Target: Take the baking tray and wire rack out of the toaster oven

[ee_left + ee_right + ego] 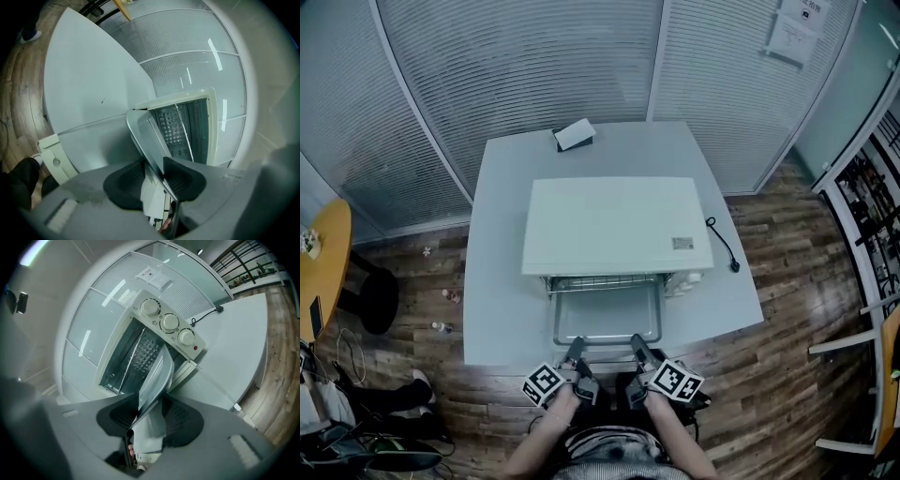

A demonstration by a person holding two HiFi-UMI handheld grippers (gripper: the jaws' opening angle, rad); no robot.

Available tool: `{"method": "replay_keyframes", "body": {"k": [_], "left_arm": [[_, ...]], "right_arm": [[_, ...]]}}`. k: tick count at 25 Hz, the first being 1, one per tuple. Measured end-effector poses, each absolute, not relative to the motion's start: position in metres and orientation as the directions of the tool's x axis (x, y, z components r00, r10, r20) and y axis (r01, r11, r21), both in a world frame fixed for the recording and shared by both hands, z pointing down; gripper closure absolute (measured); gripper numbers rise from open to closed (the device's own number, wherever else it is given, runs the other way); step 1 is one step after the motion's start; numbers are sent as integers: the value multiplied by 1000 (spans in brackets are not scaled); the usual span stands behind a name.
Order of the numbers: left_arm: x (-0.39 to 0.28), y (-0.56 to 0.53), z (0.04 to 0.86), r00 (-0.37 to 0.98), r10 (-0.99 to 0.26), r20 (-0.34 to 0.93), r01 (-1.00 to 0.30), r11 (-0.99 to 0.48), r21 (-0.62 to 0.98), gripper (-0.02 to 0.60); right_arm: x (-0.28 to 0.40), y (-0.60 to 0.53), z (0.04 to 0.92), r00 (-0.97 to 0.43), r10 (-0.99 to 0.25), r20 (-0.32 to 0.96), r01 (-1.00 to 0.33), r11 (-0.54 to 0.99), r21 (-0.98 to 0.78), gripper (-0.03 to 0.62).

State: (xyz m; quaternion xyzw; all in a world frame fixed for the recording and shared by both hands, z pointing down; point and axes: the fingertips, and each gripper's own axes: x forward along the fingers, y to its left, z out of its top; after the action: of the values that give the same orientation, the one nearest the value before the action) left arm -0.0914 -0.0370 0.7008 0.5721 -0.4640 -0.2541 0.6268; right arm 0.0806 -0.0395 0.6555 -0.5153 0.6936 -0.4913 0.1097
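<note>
The white toaster oven (614,225) stands on the pale table with its front open toward me. The metal baking tray (607,314) sticks out of its mouth, level, over the table's near edge. The wire rack (605,281) shows as thin bars just inside the opening, behind the tray. My left gripper (575,361) is shut on the tray's near rim at its left corner; the rim (150,140) runs between the pads. My right gripper (639,356) is shut on the same rim at the right; the tray (157,380) rises from its jaws toward the oven cavity.
The oven's three knobs (168,323) sit on its right front. A power cord (722,244) trails to the right on the table (497,281). A small white box (575,134) lies at the table's far edge. A yellow table (323,253) stands at far left.
</note>
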Motion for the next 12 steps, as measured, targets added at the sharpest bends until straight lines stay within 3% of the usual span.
{"method": "replay_keyframes", "body": {"k": [12], "left_arm": [[-101, -2, 688, 520, -818, 247, -238, 138, 961, 446]], "right_arm": [[73, 7, 649, -384, -870, 308, -572, -37, -819, 431]]}}
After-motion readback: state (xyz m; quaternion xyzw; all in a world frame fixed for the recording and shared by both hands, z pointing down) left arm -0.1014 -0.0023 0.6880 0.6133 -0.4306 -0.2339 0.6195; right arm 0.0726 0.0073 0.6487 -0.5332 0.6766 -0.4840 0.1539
